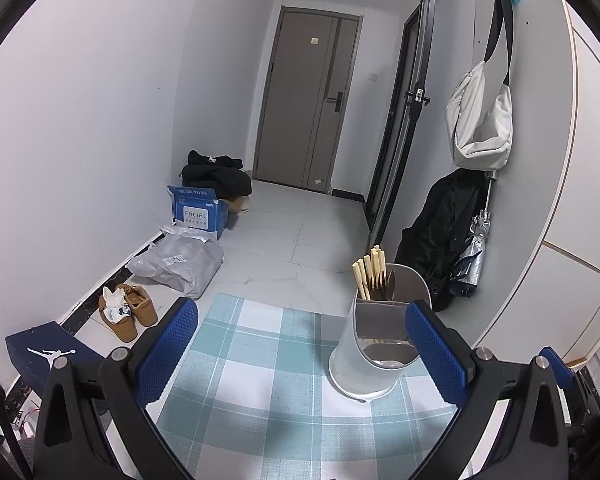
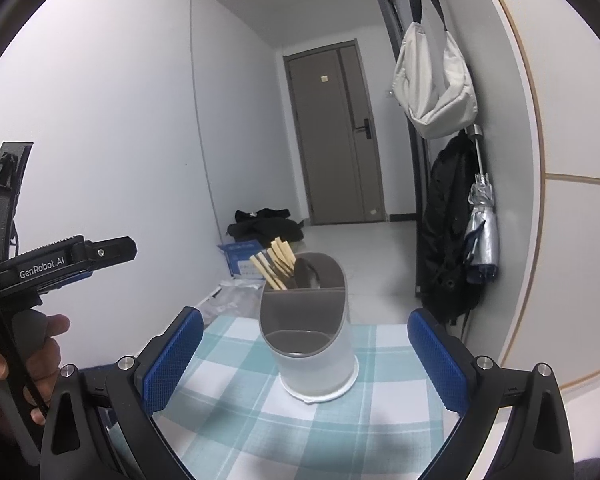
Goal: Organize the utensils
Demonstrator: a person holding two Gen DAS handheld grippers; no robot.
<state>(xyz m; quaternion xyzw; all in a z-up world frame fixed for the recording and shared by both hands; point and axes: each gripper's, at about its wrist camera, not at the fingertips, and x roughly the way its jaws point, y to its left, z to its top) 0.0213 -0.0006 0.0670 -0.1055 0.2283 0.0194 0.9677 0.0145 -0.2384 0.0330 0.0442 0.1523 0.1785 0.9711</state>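
Right wrist: holder (image 2: 312,344) near cloth (image 2: 340,432) far edge; gripper (image 2: 306,356) agape, poss. empty.

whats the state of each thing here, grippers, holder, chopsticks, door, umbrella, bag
left gripper: open, empty
right gripper: open, empty
utensil holder: upright on the checked cloth, front compartment empty
chopsticks: standing in the holder's back compartment, leaning left
door: closed
umbrella: folded, hanging on the wall
white bag: hanging from a hook
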